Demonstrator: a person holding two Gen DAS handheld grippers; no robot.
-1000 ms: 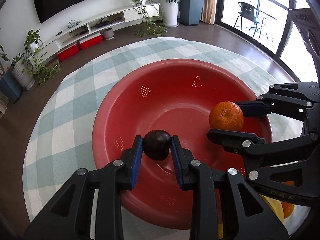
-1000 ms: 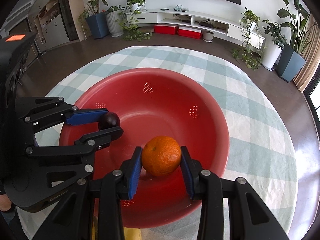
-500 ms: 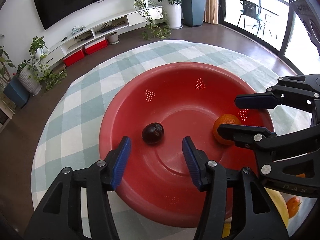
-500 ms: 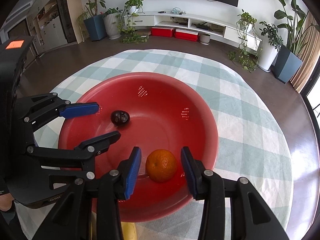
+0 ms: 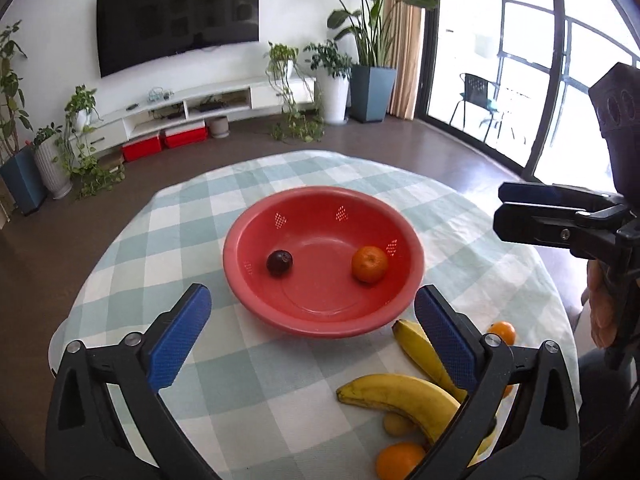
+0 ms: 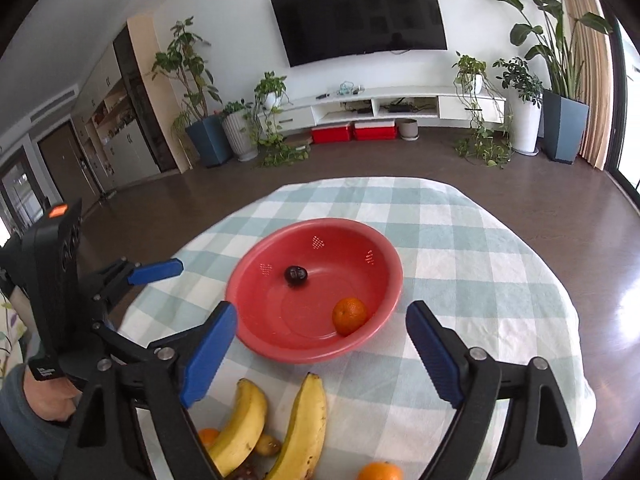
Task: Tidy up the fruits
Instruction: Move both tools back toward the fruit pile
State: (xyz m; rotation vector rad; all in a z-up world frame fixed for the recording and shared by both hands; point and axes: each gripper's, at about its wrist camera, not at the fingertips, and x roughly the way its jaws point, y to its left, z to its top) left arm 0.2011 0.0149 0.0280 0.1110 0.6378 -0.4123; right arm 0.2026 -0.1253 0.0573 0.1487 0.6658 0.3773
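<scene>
A red bowl (image 5: 414, 268) (image 6: 390, 292) sits mid-table on a checked cloth. Inside lie a dark plum (image 5: 279, 262) (image 6: 295, 274) on the left and an orange (image 5: 369, 263) (image 6: 349, 315) on the right. My left gripper (image 5: 310, 340) is open and empty, pulled back in front of the bowl. My right gripper (image 6: 320, 356) is open and empty, also back from the bowl. Two bananas (image 5: 400, 398) (image 6: 304, 424) and several oranges (image 5: 400, 460) (image 6: 379, 472) lie on the cloth near the front edge.
The round table's checked cloth (image 5: 168, 248) (image 6: 480, 264) extends around the bowl. The right gripper also shows at the right in the left wrist view (image 5: 560, 224), and the left gripper at the left in the right wrist view (image 6: 132, 280). Floor and plants lie beyond.
Both grippers let go of their fruit, the plum and the orange, in the bowl, opened wide and drew back and up from it.
</scene>
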